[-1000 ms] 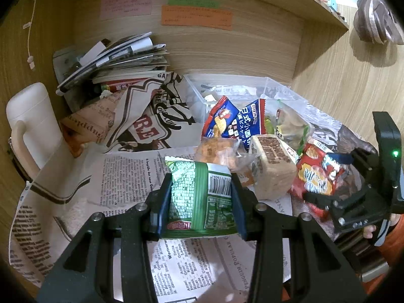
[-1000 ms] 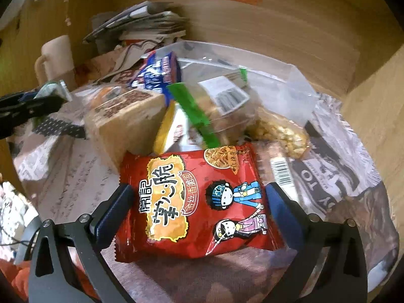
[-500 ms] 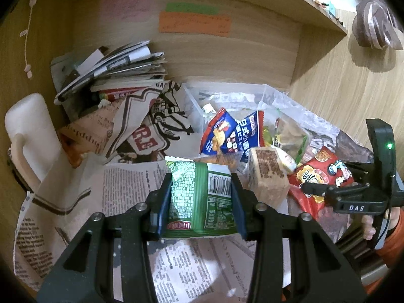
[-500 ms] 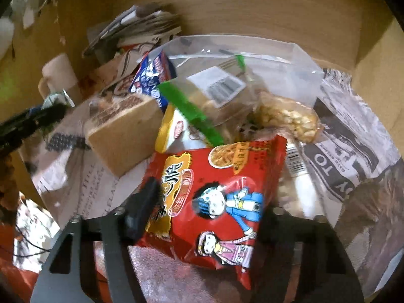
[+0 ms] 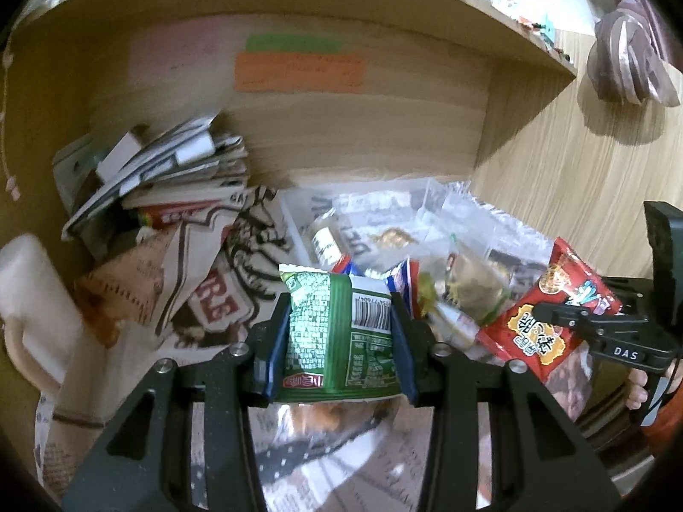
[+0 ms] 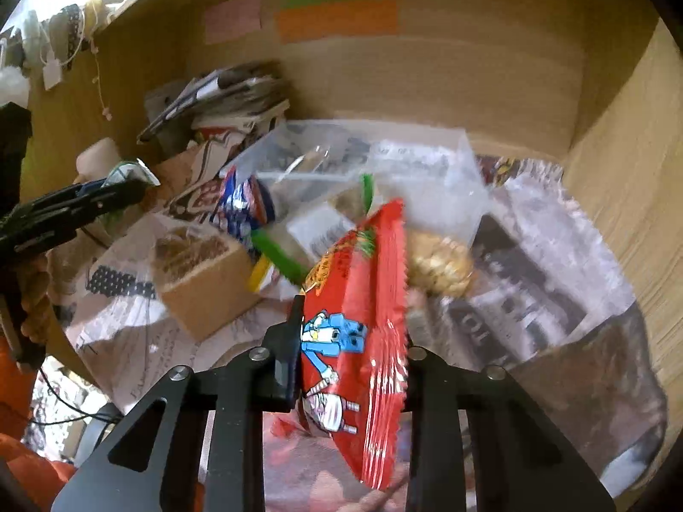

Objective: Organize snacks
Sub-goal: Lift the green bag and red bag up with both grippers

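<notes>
Green snack packet [image 5: 341,333] sits pinched between the blue pads of my left tongs [image 5: 337,337], lifted off the newspaper-covered desk [image 5: 141,384]; red snack packet [image 6: 358,333] is squeezed edge-on in my right tongs [image 6: 350,362], jaws pressed tight on it; both tongs point downward toward the clear plastic bin [image 6: 384,162]. By my reckoning the sorting is only partway: a blue packet [image 6: 243,205], a brown cake block [image 6: 205,273], a bag of nuts [image 6: 439,264] and others lie heaped at the bin's mouth, waiting; my two packets have not yet been placed.
</notes>
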Available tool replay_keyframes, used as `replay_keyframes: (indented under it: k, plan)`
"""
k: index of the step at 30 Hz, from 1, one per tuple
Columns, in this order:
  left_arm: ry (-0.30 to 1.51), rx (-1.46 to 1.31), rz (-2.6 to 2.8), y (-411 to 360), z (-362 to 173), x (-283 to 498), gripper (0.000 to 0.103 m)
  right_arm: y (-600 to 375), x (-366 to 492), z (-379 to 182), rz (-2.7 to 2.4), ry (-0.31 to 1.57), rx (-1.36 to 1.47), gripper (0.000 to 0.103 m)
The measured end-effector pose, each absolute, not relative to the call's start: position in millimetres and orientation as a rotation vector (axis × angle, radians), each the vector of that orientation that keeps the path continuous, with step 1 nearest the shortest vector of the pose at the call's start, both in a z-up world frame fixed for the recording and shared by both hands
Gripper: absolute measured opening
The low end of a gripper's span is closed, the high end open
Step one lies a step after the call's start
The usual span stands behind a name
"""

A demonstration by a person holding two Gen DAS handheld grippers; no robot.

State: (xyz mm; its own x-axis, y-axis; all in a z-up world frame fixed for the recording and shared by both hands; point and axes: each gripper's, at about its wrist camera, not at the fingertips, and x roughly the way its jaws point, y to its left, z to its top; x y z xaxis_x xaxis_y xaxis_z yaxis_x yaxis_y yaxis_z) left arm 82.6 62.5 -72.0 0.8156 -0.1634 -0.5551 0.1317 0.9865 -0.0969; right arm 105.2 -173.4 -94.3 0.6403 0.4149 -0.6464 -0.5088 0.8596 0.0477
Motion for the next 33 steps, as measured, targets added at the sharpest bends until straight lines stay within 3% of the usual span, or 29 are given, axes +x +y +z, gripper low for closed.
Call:
replay_keyframes:
  k: [19, 33]
  plan:
    - [0.580, -0.052, -0.206, 40, -39, 166, 0.042, -193, 165, -24, 0.442, 0.503, -0.086, 0.024]
    - [0.708, -0.041, -0.202, 26, -59, 244, 0.042, -151, 237, -47, 0.471, 0.565, -0.119, 0.024]
